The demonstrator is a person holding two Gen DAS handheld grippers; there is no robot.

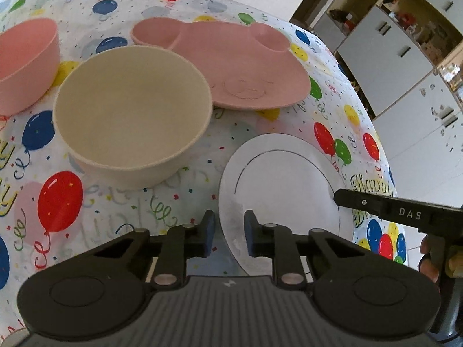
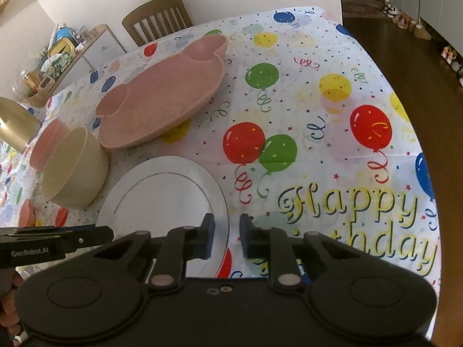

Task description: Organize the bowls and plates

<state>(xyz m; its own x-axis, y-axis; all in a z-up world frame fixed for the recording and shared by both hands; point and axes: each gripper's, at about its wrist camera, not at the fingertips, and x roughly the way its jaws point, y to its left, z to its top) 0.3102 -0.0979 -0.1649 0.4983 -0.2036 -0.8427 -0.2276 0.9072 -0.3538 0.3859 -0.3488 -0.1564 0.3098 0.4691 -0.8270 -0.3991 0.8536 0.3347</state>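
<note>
A white plate (image 1: 289,185) (image 2: 162,196) with a thin dark ring lies flat on the balloon tablecloth. My left gripper (image 1: 228,228) has narrow jaws astride the plate's near-left rim, one finger outside the plate and one over it. My right gripper (image 2: 227,231) straddles the opposite rim the same way, jaws nearly together. A cream bowl (image 1: 130,110) (image 2: 72,167) stands upright just beside the plate. A pink bowl (image 1: 26,57) (image 2: 47,141) sits behind the cream one. A pink bear-shaped divided plate (image 1: 240,63) (image 2: 162,101) lies further back.
The table edge (image 2: 405,133) drops to a dark floor on the right side. A wooden chair (image 2: 159,20) stands at the far end. A gold lamp shade (image 2: 14,121) hangs at the left. Another pink item (image 2: 27,217) peeks in behind the left tool. White cupboards (image 1: 405,66) stand beyond the table.
</note>
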